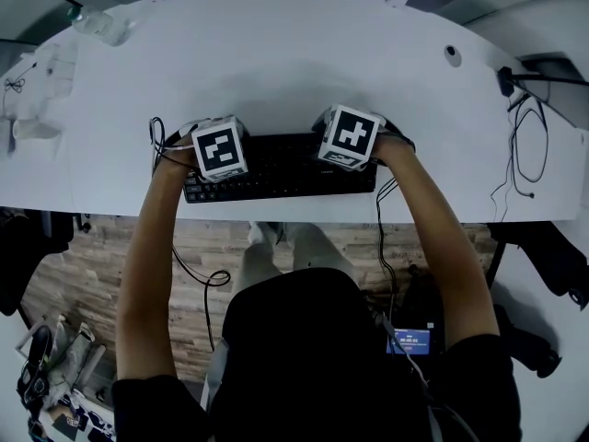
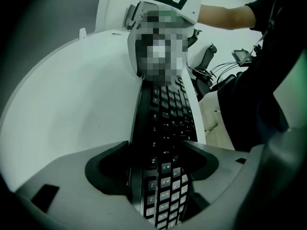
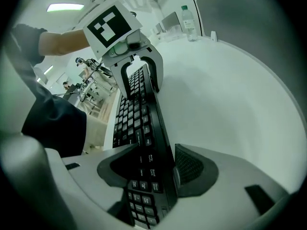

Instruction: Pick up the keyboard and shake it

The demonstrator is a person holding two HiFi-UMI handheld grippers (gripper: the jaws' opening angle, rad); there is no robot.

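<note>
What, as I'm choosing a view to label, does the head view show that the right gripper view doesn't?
Only the head view: the person's right forearm, cables at the table's right end, and a small lit screen down by the person's side.
Only the right gripper view: the right gripper up close, its fingers either side of the keyboard's end, and a ceiling light.
Both: the keyboard, the white table and the left gripper at the keyboard's other end.
</note>
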